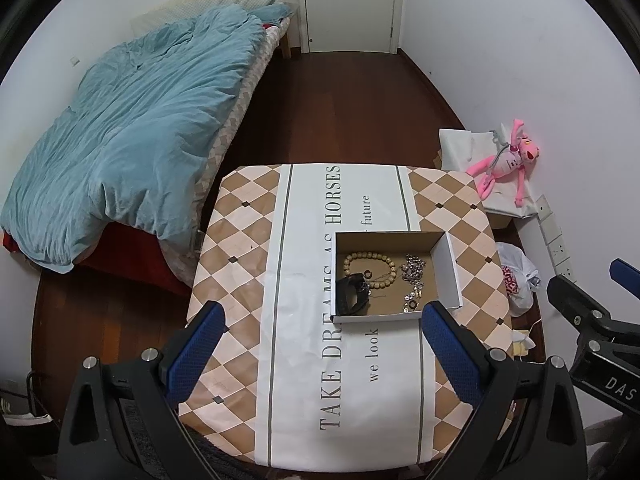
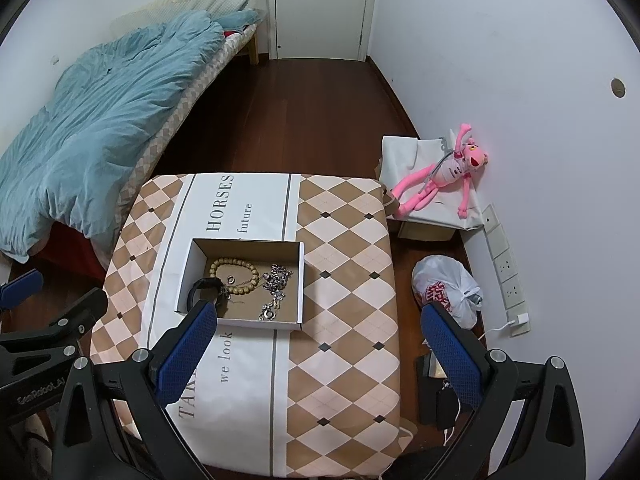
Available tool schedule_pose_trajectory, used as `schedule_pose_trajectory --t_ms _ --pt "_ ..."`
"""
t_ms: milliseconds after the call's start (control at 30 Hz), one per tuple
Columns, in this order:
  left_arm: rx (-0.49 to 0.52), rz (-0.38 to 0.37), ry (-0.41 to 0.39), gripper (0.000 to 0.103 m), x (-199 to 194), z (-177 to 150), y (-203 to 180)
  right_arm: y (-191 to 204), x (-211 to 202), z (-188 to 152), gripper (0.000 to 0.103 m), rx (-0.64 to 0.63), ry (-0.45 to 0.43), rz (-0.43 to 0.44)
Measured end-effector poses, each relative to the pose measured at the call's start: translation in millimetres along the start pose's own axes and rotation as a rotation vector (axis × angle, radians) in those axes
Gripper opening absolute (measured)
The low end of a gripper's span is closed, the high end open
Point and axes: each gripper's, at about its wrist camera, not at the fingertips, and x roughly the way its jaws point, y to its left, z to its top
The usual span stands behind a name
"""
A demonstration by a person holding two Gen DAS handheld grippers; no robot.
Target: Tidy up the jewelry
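Observation:
An open cardboard box (image 1: 450, 264) (image 2: 302, 280) sits on the table. Inside lie a tan bead bracelet (image 1: 370, 258) (image 2: 236, 266), a black band (image 1: 350, 294) (image 2: 202, 286), a silver chain (image 1: 414, 270) (image 2: 276, 278) and small ring pieces. My left gripper (image 1: 324, 344) is open and empty, above the table just in front of the box. My right gripper (image 2: 320, 344) is open and empty, in front of the box and to its right. Each gripper shows at the edge of the other's view.
The table wears a checked cloth (image 1: 240, 240) (image 2: 344, 240) with printed words. A bed with a blue duvet (image 1: 132, 128) (image 2: 92, 120) stands left. A pink plush toy (image 1: 508, 160) (image 2: 444, 176) and a plastic bag (image 1: 518, 276) (image 2: 446, 288) lie right, by the wall.

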Motion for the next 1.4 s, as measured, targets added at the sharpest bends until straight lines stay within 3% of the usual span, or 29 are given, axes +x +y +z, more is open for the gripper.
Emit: schedule_pose_trajectory --t_ms 1400 --pt "-0.015 0.005 -0.01 0.1 -9 -3 4 7 -1 -3 0.103 -0.012 0.014 0.014"
